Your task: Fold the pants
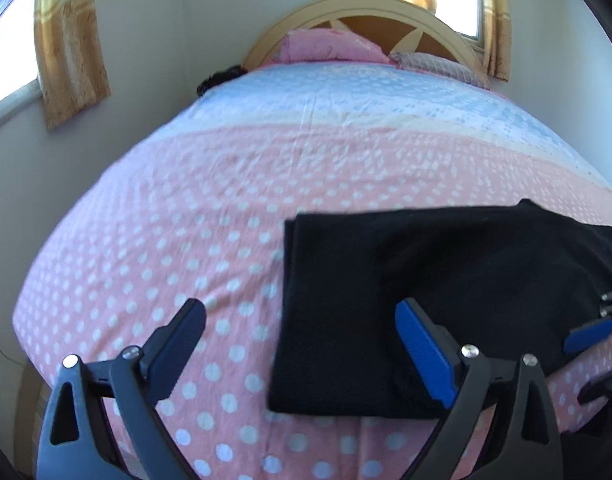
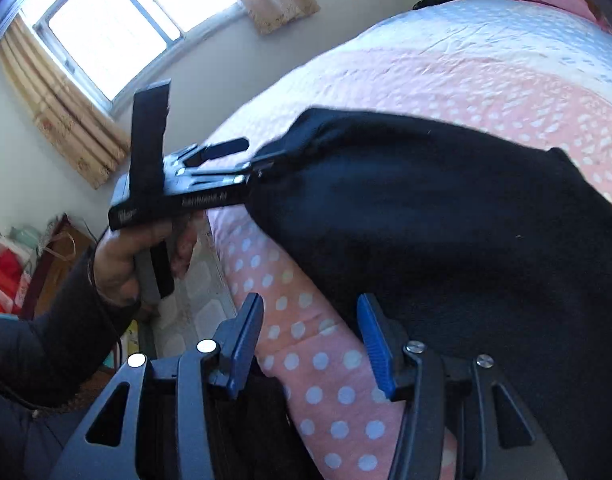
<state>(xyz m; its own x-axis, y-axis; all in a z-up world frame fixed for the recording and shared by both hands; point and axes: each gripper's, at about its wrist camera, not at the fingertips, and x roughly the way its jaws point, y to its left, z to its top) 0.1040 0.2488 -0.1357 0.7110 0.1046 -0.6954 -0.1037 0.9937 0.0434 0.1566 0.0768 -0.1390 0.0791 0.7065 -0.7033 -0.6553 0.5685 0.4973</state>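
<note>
The black pants (image 1: 446, 300) lie folded into a flat rectangle on the pink polka-dot bed, right of centre in the left wrist view. My left gripper (image 1: 301, 328) is open and empty, its jaws straddling the pants' left edge from just above. In the right wrist view the pants (image 2: 446, 220) fill the right half. My right gripper (image 2: 310, 332) is open and empty over the bed edge beside the pants. The left gripper also shows in the right wrist view (image 2: 241, 156), at the pants' far corner. The right gripper's fingertips (image 1: 590, 334) show at the right edge of the left wrist view.
The bed cover (image 1: 225, 220) is pink with white dots, pale blue farther back. Pink pillows (image 1: 330, 46) lie against a wooden headboard (image 1: 370, 8). Curtained windows (image 2: 105, 28) are in the walls. A tiled floor (image 2: 201, 292) and clutter (image 2: 9, 264) lie left of the bed.
</note>
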